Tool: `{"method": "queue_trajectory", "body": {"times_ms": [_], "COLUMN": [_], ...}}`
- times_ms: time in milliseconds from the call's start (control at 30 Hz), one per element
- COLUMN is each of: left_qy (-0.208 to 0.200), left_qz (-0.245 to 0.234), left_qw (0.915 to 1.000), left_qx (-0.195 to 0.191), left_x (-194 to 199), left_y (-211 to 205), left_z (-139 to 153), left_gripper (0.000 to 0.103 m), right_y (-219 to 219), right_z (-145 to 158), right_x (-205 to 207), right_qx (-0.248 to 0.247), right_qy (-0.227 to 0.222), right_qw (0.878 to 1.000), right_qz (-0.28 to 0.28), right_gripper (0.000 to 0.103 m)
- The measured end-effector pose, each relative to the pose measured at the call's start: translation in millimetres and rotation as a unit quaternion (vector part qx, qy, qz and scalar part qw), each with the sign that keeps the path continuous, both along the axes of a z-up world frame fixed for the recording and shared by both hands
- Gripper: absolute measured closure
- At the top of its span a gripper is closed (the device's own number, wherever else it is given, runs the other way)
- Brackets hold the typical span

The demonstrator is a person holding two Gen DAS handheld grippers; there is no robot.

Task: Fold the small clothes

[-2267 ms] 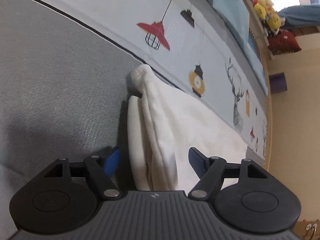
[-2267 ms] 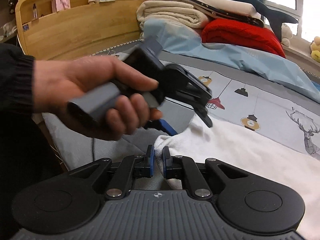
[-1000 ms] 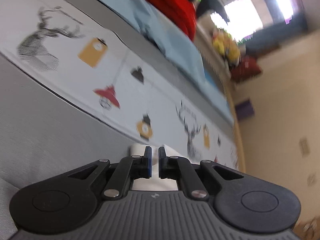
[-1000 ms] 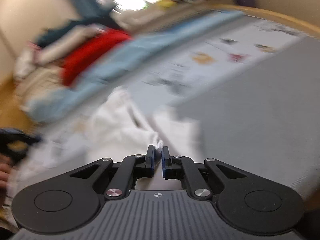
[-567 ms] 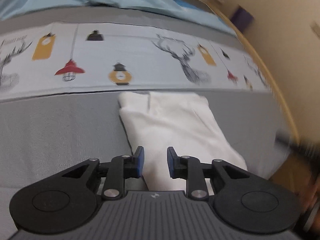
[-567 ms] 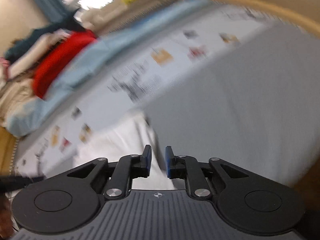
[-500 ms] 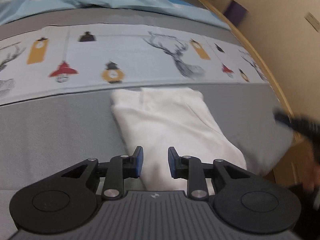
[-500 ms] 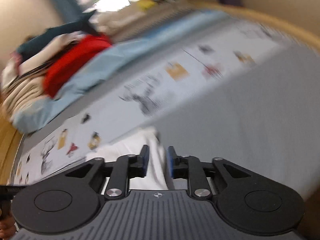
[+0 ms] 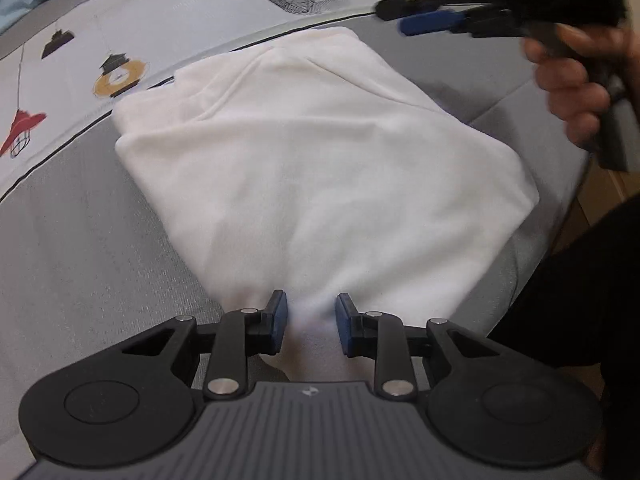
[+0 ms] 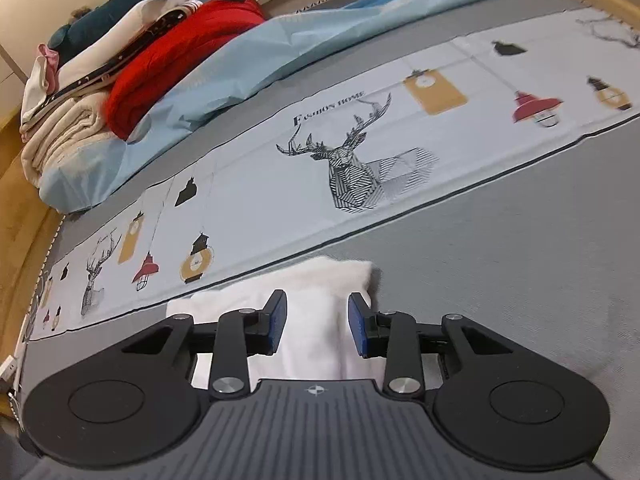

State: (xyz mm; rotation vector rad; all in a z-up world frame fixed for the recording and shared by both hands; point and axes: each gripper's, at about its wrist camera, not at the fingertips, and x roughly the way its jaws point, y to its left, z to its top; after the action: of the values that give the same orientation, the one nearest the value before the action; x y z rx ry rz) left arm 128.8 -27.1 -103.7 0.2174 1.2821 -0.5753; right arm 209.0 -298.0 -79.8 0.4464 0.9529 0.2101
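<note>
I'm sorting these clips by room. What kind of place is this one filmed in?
Most likely a bedroom: the white garment lies on a bed with a deer-print sheet, a curved wooden bed frame and stacked folded blankets at one end.

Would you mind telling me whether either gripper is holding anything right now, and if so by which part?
Nothing is held. The white garment lies folded on the bed; the left gripper stands open, the right gripper is opening, pads clear.

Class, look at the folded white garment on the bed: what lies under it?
The white garment lies on the grey bedspread, its far edge by the printed strip. Whatever sits beneath its folded layers is covered and cannot be seen.
</note>
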Motion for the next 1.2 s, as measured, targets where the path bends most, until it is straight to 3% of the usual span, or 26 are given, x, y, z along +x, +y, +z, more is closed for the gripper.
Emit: {"method": "queue_trajectory", "body": {"times_ms": [167,267,300,333,500,667,733,800,933,1033,1133,1200], "left_qy": [0.025,0.02,0.019,0.019,0.015,0.013,0.015,0.019,-0.003,-0.017,-0.029,-0.034], "left_qz": [0.026,0.018,0.017,0.017,0.018,0.013,0.014,0.021,0.069,0.109,0.13,0.139], "left_qw": [0.999,0.9994,0.9994,0.9994,0.9992,0.9995,0.9993,0.9988,0.9947,0.9891,0.9866,0.985], "left_qx": [-0.025,-0.023,-0.023,-0.023,-0.032,-0.026,-0.03,-0.041,-0.076,-0.098,-0.094,-0.097], "left_x": [10,10,10,11,7,4,3,8,18,27,34,37], "left_y": [13,13,13,11,11,7,9,13,31,41,44,46], "left_z": [-1,0,0,2,8,9,11,12,25,30,30,31], "left_gripper": [0.074,0.074,0.074,0.074,0.074,0.073,0.071,0.07,0.07,0.07,0.07,0.07], "right_y": [7,22,25,25,7,-7,-10,-15,-3,13,30,43], "right_z": [-28,-38,-39,-36,-3,-40,-37,-22,0,-5,-8,-15], "right_x": [22,28,29,28,13,16,14,8,0,3,8,15], "right_qx": [0.031,0.008,0.002,0.002,0.042,-0.02,-0.063,-0.064,-0.009,0.027,0.041,0.04], "right_qy": [0.045,0.052,0.049,0.041,-0.04,0.072,0.067,0.026,-0.053,-0.043,-0.043,-0.017], "right_qw": [0.998,0.998,0.998,0.998,0.998,0.995,0.992,0.993,0.998,0.998,0.995,0.994], "right_qz": [0.012,0.043,0.045,0.041,-0.013,-0.064,-0.088,-0.093,-0.024,0.033,0.075,0.097], "right_gripper": [0.066,0.067,0.078,0.099,0.1,0.098,0.096,0.095,0.092,0.078,0.078,0.078]}}
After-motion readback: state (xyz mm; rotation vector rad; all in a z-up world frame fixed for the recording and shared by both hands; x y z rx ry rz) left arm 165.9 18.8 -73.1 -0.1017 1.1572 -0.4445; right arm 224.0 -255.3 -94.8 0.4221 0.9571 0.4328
